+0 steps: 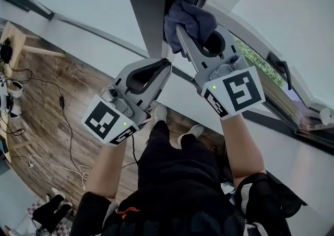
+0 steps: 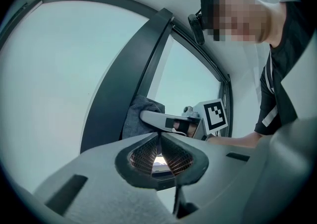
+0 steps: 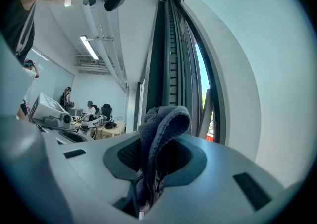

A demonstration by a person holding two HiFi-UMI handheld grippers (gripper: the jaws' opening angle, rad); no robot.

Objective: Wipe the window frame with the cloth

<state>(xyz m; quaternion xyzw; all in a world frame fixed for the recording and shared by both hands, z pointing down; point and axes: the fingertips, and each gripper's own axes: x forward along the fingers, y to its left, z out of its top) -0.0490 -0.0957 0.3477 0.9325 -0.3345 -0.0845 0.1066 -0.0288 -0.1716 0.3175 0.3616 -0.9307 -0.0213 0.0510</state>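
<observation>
A bunched grey-blue cloth (image 1: 188,20) is pinched in my right gripper (image 1: 182,34) and pressed against the dark window frame (image 1: 151,5). In the right gripper view the cloth (image 3: 161,134) bulges out between the shut jaws, close to the frame's dark channel (image 3: 171,54). My left gripper (image 1: 166,68) hovers just below and left of it, jaws shut with nothing between them. In the left gripper view the dark frame post (image 2: 133,79) rises ahead, with the cloth (image 2: 138,119) and the right gripper (image 2: 148,118) against it.
An opened white sash with a dark handle (image 1: 282,65) stands at the right. A wooden floor (image 1: 47,109) with trailing cables (image 1: 65,120) lies far below, and a wooden table (image 1: 15,36) sits at the left. People sit at desks (image 3: 94,119) deep in the room.
</observation>
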